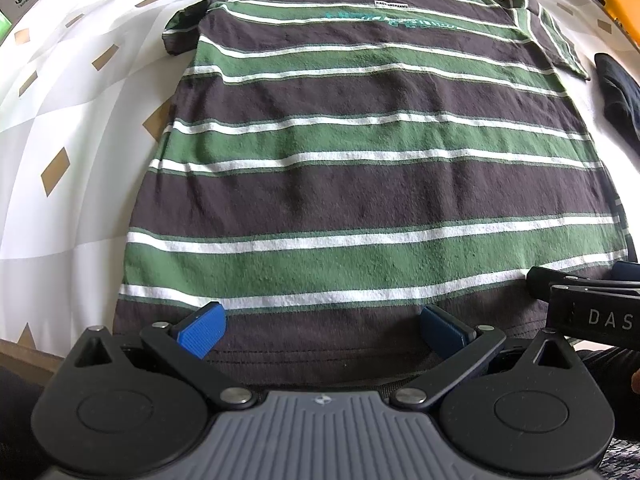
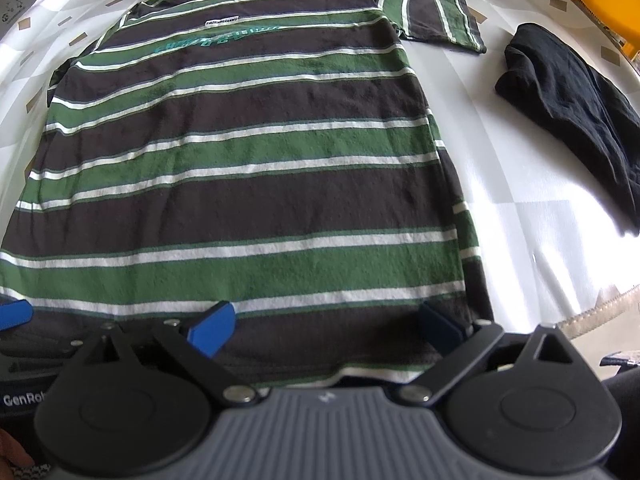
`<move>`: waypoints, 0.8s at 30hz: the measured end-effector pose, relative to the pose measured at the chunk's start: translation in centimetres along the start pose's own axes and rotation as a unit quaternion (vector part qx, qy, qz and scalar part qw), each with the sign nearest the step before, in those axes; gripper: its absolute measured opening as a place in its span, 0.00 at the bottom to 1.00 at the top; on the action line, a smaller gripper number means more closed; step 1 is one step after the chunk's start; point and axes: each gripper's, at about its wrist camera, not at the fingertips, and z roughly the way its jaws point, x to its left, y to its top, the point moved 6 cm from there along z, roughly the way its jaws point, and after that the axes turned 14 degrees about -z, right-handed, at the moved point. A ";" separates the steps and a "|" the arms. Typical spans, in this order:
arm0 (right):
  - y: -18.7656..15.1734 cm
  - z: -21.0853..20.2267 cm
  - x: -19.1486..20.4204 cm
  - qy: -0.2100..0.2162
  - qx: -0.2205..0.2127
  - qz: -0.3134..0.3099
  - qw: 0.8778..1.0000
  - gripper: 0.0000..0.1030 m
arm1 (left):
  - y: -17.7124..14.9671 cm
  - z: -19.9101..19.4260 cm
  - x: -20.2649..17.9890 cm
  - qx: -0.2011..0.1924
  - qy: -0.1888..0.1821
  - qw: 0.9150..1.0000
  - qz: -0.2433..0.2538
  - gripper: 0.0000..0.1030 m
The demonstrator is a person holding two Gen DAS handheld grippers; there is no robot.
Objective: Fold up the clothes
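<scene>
Green, brown and white striped cotton T-shirt (image 1: 360, 168) flat, frame centre; left gripper (image 1: 320, 334) and right gripper (image 2: 326, 330) spread wide over hem, lower frame, pinching nothing.

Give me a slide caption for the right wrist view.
Open right gripper over the hem of a flat striped shirt, dark garment beside.

- My left gripper (image 1: 322, 330) points steeply down, its two blue fingers (image 1: 202, 330) spread wide apart with nothing pinched between them.
- My right gripper (image 2: 326, 330) tilts down the same way, its fingers (image 2: 214, 328) also standing wide, nothing clamped.
- The two grippers sit side by side, close together: my right one shows at the right edge of the left view, and a blue tip of my left one at the left edge of the right view.
</scene>
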 end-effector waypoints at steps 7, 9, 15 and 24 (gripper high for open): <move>-0.2 0.1 0.0 -0.006 0.000 0.010 1.000 0.99 | 0.0 0.1 0.1 -0.003 -0.001 1.000 0.001 1.00; -0.2 0.1 0.0 -0.007 0.001 0.013 1.000 0.99 | 0.0 0.1 0.1 -0.003 0.000 1.000 0.000 1.00; -0.1 0.3 -0.2 -0.010 0.010 0.023 1.000 0.99 | 0.0 0.0 0.0 -0.004 0.001 1.000 0.002 1.00; -0.2 0.3 -0.5 -0.009 0.017 0.032 0.999 0.99 | 0.1 0.1 -0.1 0.004 0.004 1.000 0.000 1.00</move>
